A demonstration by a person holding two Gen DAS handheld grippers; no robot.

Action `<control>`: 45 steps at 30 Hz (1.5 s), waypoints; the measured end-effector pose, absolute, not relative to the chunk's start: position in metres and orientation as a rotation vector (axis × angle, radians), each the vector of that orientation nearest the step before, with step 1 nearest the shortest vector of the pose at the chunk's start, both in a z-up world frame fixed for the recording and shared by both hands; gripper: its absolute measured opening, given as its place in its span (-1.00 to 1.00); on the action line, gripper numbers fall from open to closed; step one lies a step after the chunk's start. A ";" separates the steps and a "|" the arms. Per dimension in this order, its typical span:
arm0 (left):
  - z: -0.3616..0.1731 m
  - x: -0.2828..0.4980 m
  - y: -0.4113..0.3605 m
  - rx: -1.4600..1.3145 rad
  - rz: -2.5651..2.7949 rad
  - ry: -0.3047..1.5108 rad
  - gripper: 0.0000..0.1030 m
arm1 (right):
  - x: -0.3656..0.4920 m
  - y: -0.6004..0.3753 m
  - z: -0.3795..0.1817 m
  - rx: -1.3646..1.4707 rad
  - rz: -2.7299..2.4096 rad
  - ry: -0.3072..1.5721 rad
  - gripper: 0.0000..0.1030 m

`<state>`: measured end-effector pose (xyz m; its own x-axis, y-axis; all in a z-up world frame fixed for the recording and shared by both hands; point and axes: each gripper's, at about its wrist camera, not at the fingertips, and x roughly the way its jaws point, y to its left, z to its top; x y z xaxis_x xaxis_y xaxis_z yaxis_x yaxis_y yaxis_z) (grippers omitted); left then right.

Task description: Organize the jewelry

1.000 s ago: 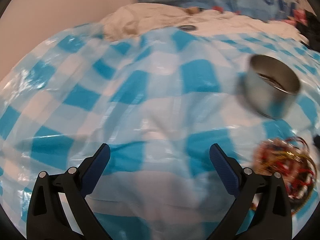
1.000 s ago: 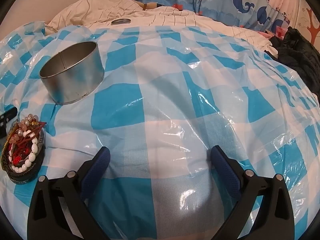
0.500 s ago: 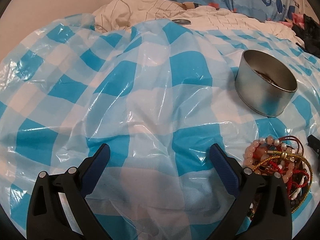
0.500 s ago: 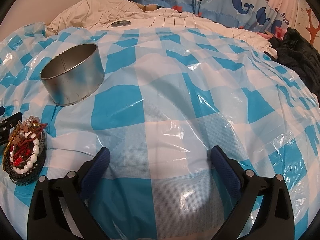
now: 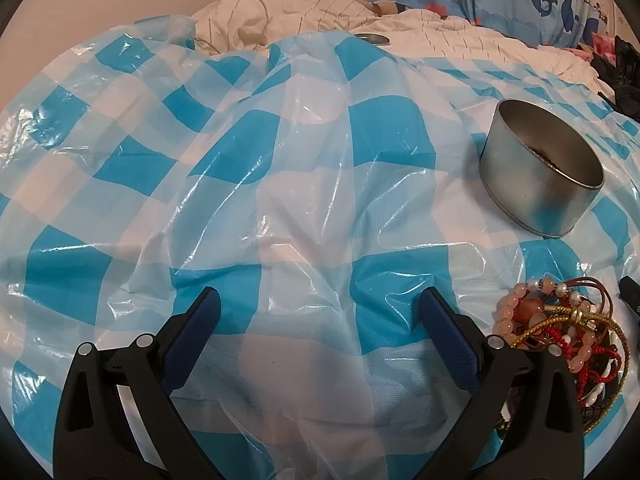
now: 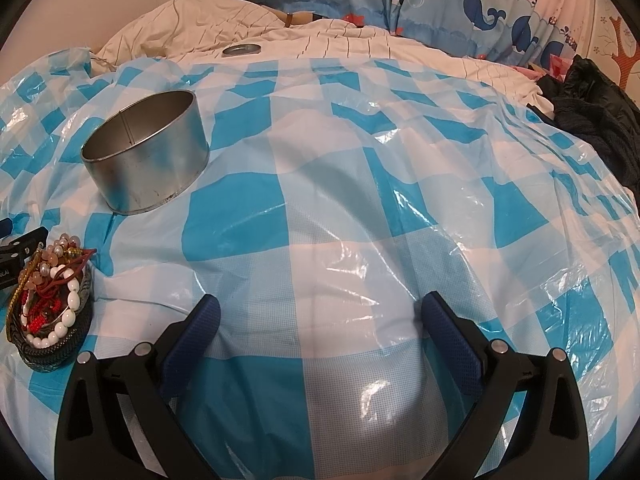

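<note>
Left wrist view: left gripper (image 5: 320, 312) jaws apart, empty; tangled bead bracelets (image 5: 560, 336) just right of them look light, slippery; I'd pinch one strand.

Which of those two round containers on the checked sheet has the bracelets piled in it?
The low dark dish, heaped with bead bracelets. The taller shiny metal tin stands beside it.

Glossy crinkled plastic sheet (image 6: 360, 208) under a dull metal tin (image 6: 148, 156) (scuffed).
</note>
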<state>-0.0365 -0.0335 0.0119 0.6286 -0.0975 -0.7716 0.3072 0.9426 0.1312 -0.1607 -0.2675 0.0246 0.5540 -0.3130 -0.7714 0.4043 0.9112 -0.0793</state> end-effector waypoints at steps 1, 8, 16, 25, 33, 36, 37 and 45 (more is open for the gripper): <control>0.012 -0.036 -0.034 0.261 -0.235 0.863 0.85 | -0.161 -0.267 0.025 0.112 -0.425 0.888 0.87; 0.012 -0.036 -0.033 0.261 -0.235 0.863 0.85 | -0.161 -0.267 0.025 0.111 -0.425 0.887 0.87; 0.009 -0.036 -0.033 0.258 -0.235 0.868 0.85 | -0.161 -0.267 0.024 0.111 -0.424 0.887 0.87; 0.007 -0.036 -0.033 0.253 -0.234 0.874 0.85 | -0.161 -0.267 0.024 0.111 -0.424 0.886 0.87; 0.008 -0.035 -0.032 0.252 -0.235 0.876 0.85 | -0.161 -0.267 0.024 0.111 -0.424 0.886 0.87; 0.008 -0.035 -0.032 0.252 -0.236 0.876 0.85 | -0.161 -0.267 0.024 0.111 -0.424 0.886 0.87; 0.008 -0.034 -0.032 0.252 -0.236 0.876 0.85 | -0.161 -0.267 0.024 0.111 -0.424 0.886 0.87; 0.008 -0.034 -0.032 0.252 -0.236 0.876 0.85 | -0.161 -0.267 0.024 0.111 -0.424 0.885 0.87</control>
<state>-0.0345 -0.0315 0.0082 0.6178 -0.1007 -0.7799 0.3053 0.9447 0.1199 -0.1615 -0.2673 0.0241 0.5559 -0.3135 -0.7699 0.4038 0.9114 -0.0796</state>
